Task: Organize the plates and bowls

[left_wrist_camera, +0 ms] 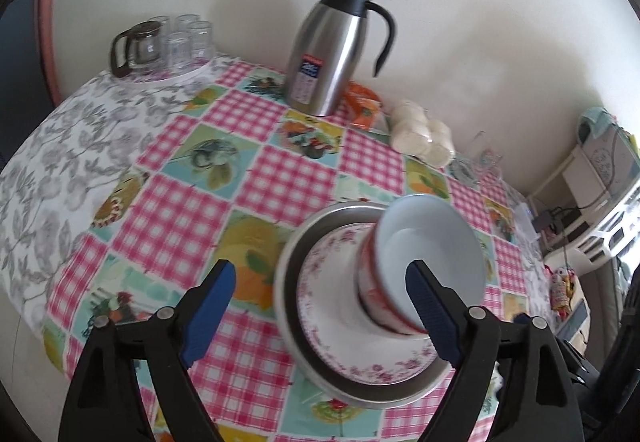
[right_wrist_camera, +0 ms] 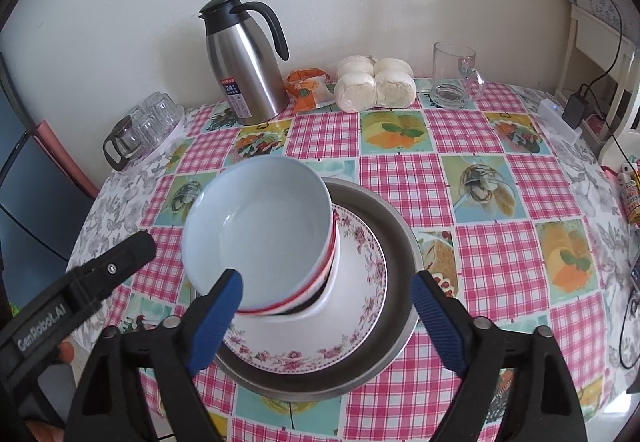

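The stacked bowls (right_wrist_camera: 264,238) sit on the floral plate (right_wrist_camera: 344,326) inside the steel dish (right_wrist_camera: 400,242), mid-table. Both the left gripper (left_wrist_camera: 320,310) and right gripper (right_wrist_camera: 326,318) gape wide, holding nothing. Back away straight toward six o'clock, clear of the rims. The stack's foot is hidden; it possibly leans.

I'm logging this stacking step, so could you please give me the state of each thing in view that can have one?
left gripper: open, fingers apart, holding nothing.
right gripper: open, holding nothing.
bowls: stacked upright on the floral plate, empty.
floral plate: sits inside the metal pan.
metal pan: flat on the table.
thermos jug: upright, lid shut.
glass mug: upright, empty.
small glasses: upside down on a tray.
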Demonstrator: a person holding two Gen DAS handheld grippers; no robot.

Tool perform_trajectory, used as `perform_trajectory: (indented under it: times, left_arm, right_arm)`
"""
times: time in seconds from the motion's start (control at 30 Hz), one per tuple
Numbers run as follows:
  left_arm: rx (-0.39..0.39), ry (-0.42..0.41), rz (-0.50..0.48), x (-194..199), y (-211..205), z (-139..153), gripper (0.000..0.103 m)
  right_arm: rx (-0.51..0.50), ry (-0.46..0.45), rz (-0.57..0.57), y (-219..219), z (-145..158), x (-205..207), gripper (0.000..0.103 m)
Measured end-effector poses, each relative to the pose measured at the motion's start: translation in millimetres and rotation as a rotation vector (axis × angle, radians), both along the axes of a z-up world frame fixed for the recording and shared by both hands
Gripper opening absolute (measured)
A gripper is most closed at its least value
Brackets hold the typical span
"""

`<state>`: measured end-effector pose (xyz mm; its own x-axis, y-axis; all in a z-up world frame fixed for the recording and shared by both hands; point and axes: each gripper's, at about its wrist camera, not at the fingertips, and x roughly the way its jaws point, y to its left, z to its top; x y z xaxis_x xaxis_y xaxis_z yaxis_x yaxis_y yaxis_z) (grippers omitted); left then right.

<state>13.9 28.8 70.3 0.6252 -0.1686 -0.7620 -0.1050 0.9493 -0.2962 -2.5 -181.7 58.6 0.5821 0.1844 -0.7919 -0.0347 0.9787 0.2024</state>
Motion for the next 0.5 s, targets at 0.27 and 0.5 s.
perform_trajectory:
  times: [0.27, 0.5]
  left_arm:
    - [0.077, 0.053, 0.028, -10, 8, -17, 0.098]
    - [0.122, 0.081, 0.014, -19, 3, -27, 0.098]
  right_arm:
    - [0.004, 0.007, 0.007, -2, -9, -13, 0.103]
    - [-0.019, 0.016, 0.008, -3, -22, -25, 0.103]
